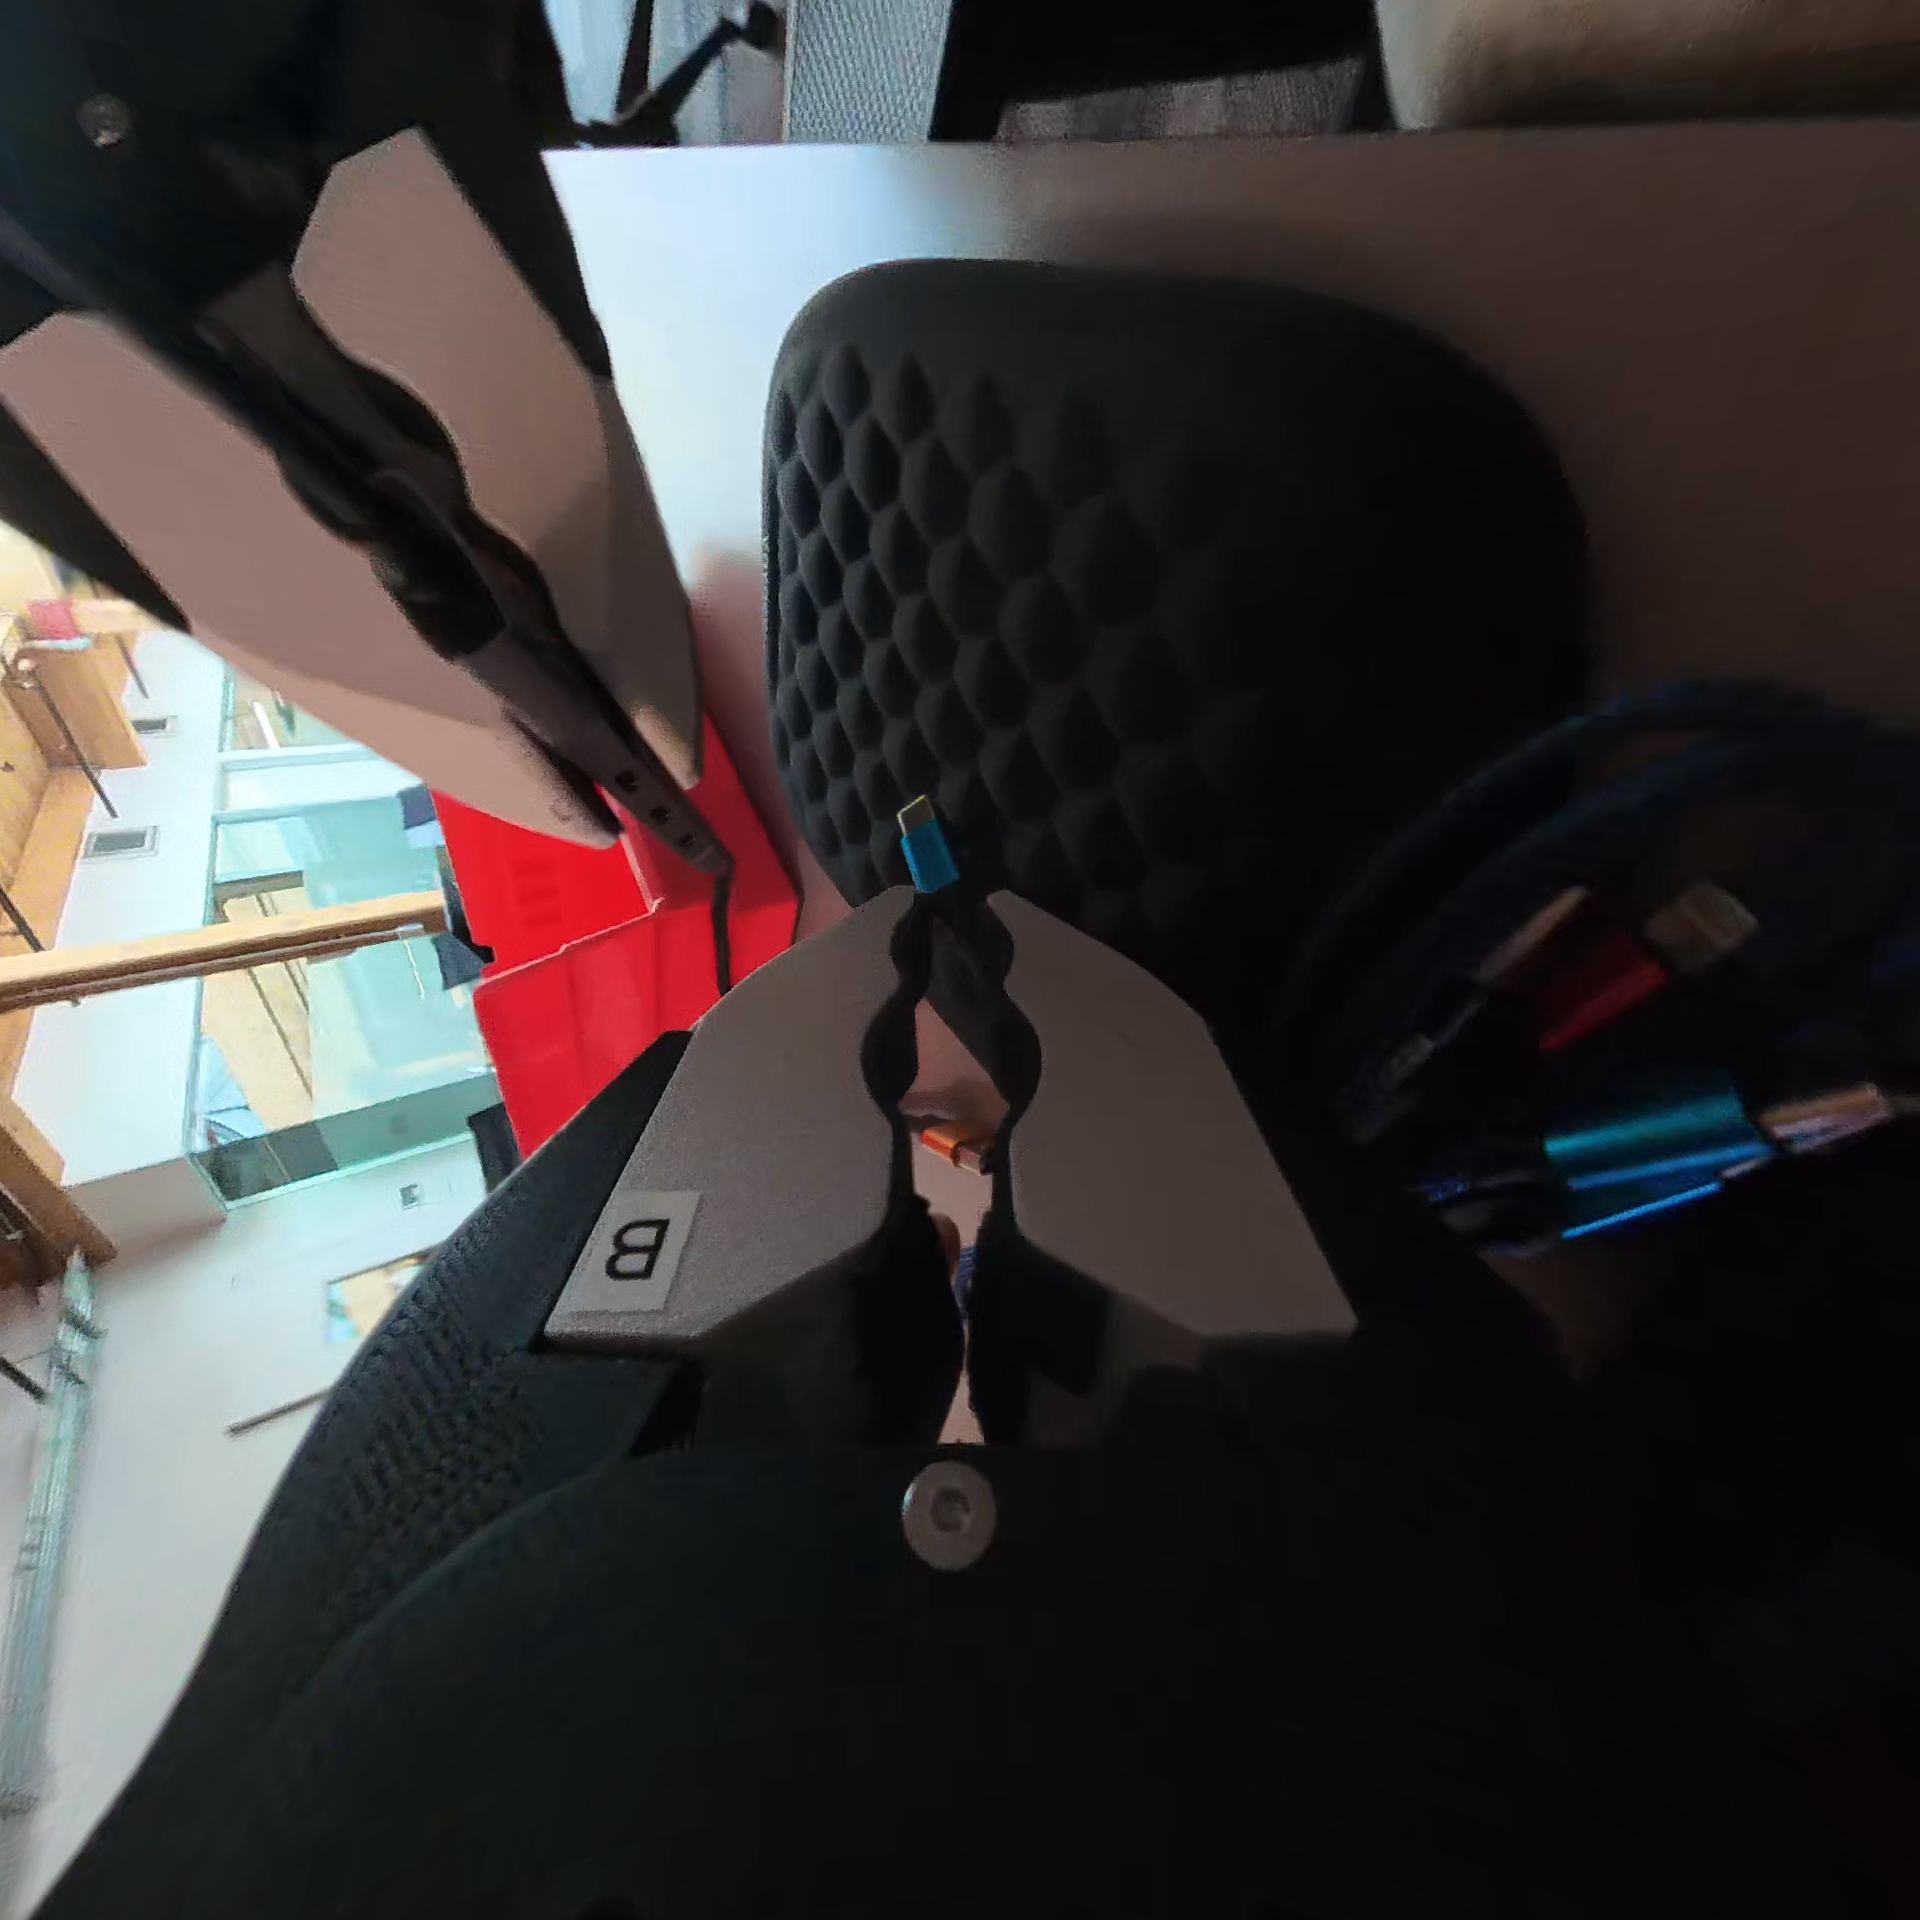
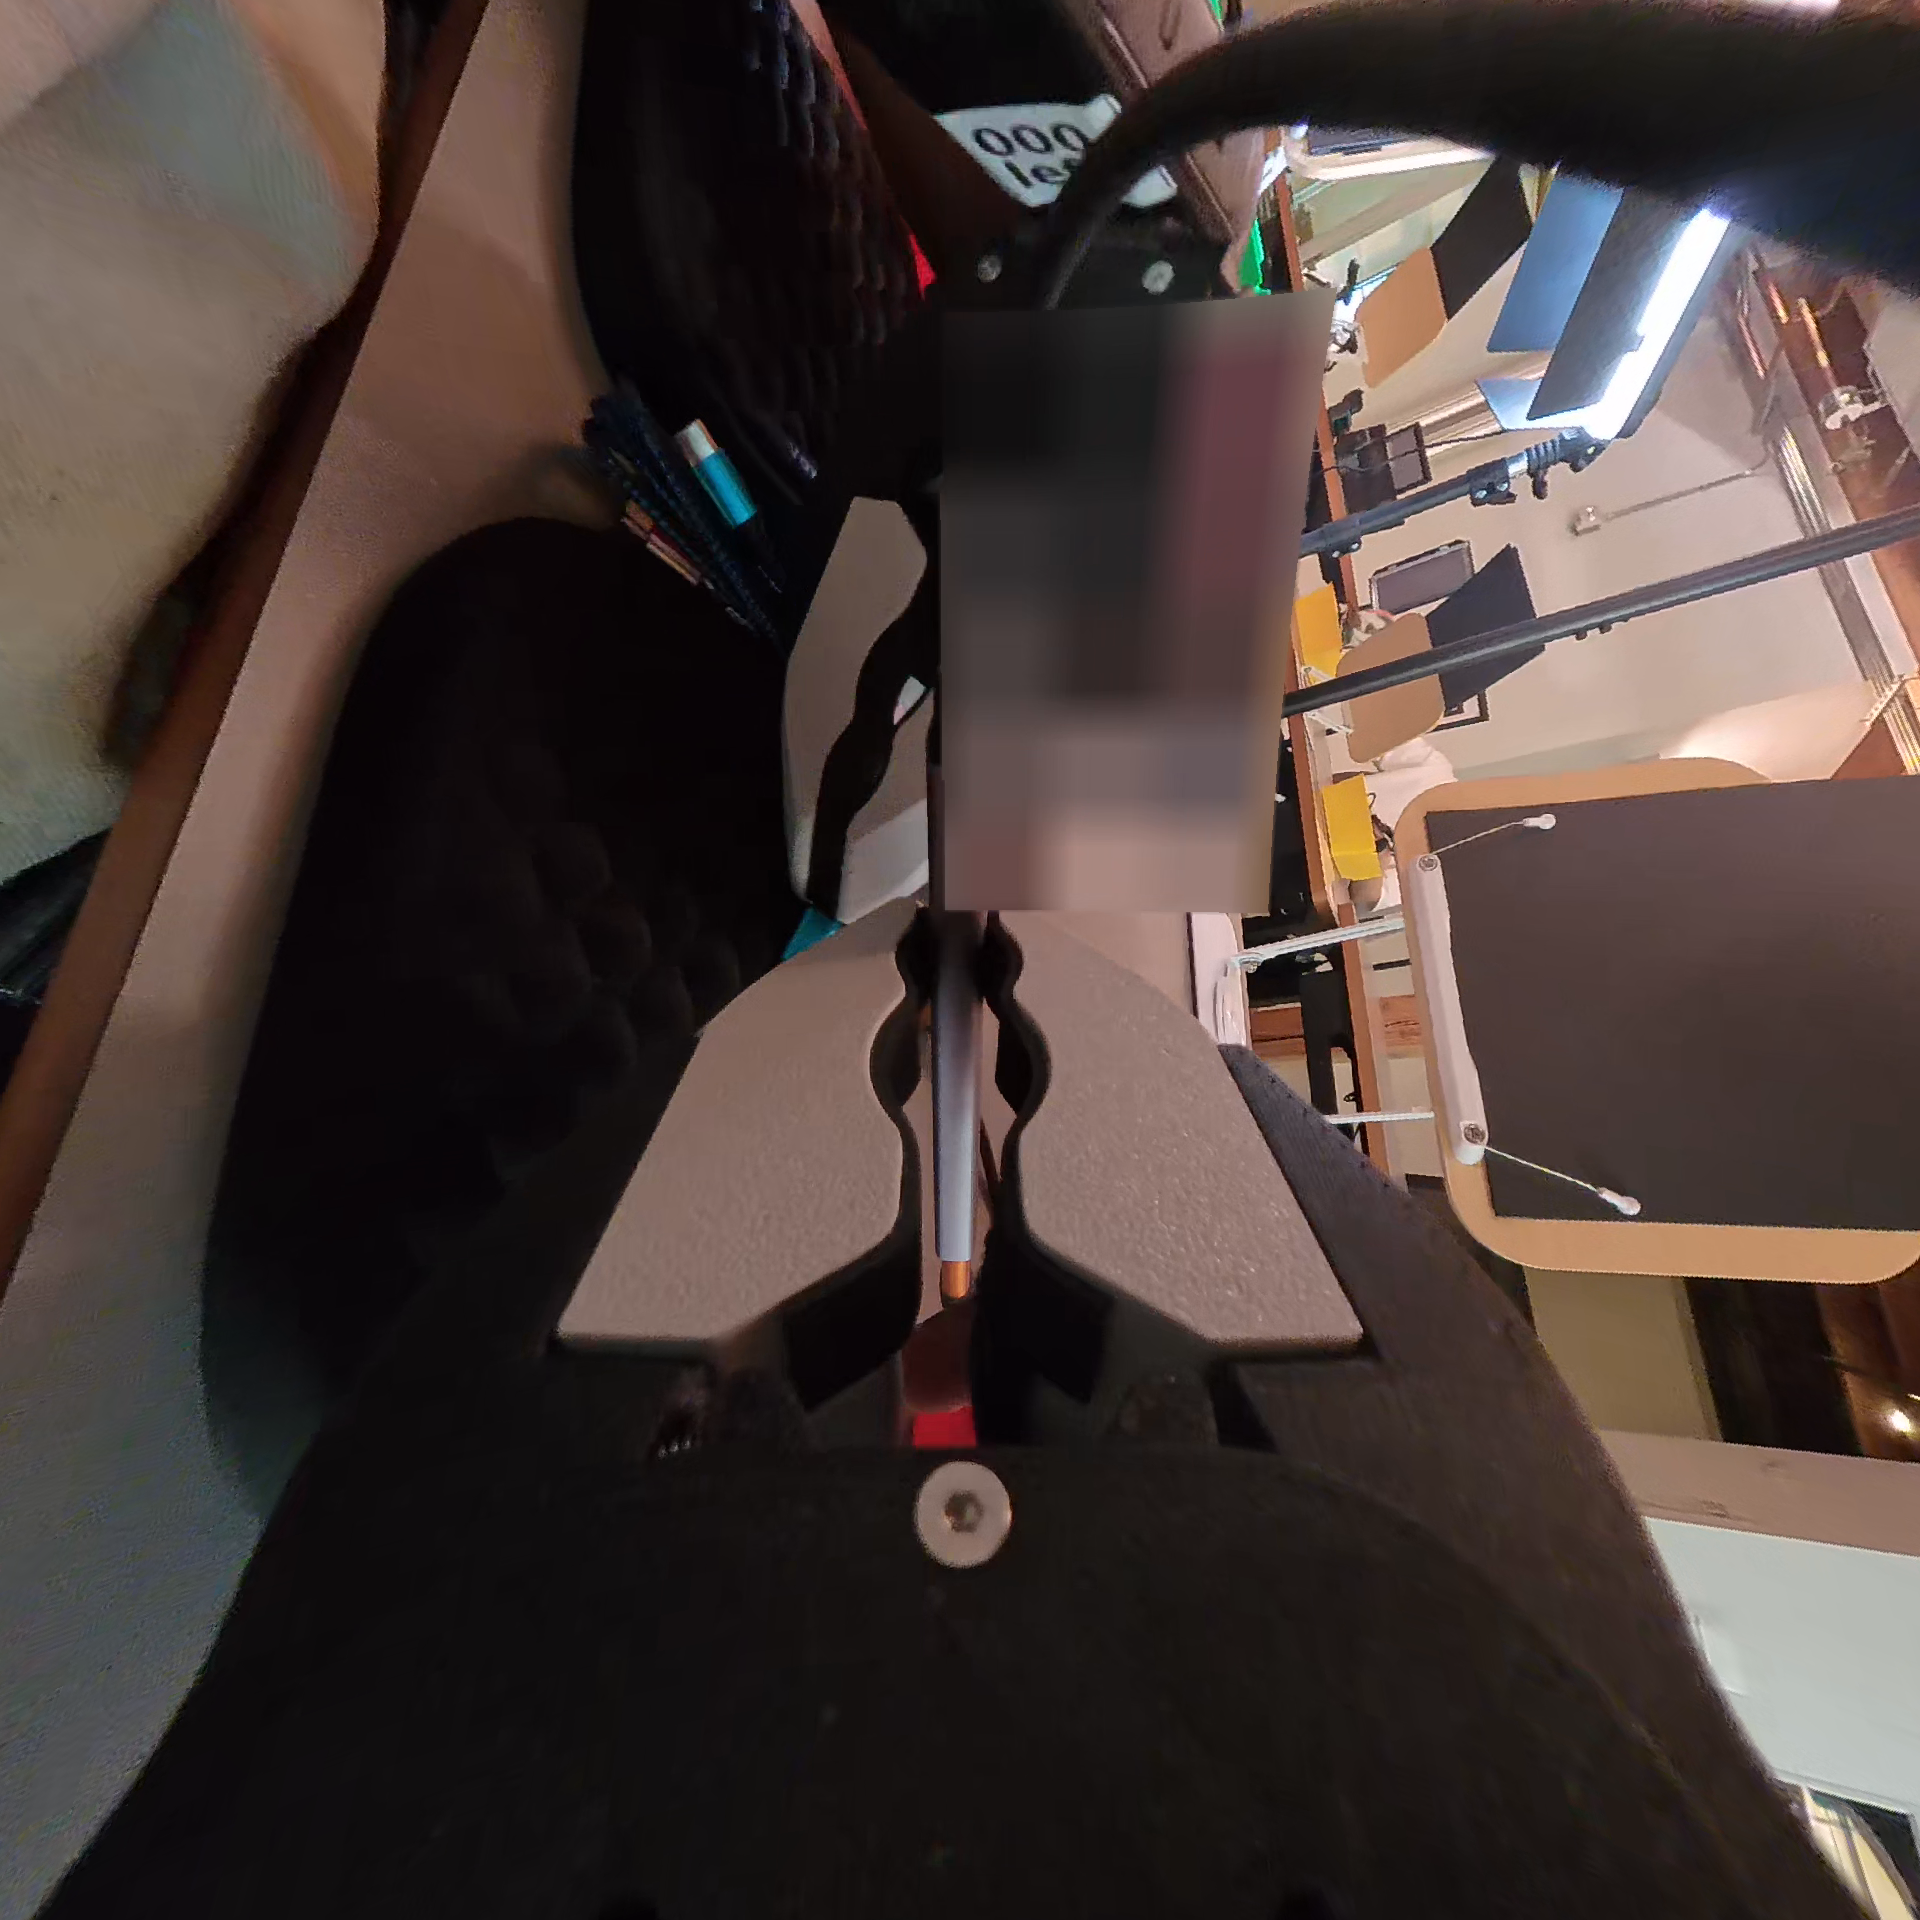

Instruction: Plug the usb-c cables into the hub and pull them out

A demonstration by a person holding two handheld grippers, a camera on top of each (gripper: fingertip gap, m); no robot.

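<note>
In the left wrist view my left gripper (image 1: 940,912) is shut on a blue USB-C plug (image 1: 928,847), whose metal tip sticks out past the fingertips. My right gripper (image 1: 649,795) comes in from the upper left, shut on the slim grey hub (image 1: 681,821). The hub's row of ports faces the plug, a short gap away. In the right wrist view my right gripper (image 2: 956,935) clamps the hub (image 2: 954,1101) edge-on. The left gripper's fingers (image 2: 847,707) show just beyond it, with the blue plug (image 2: 805,930) below them.
A black dimpled pad (image 1: 1143,623) lies on the pale table (image 1: 1351,218). A bundle of braided cables with coloured plugs (image 1: 1621,1049) lies beside it. A red box (image 1: 613,935) sits under the hub. The hub's black cord (image 1: 722,925) hangs down. The table's edge (image 2: 208,582) runs on the left. Some 5 centimeters of space lies between my two pairs of fingers.
</note>
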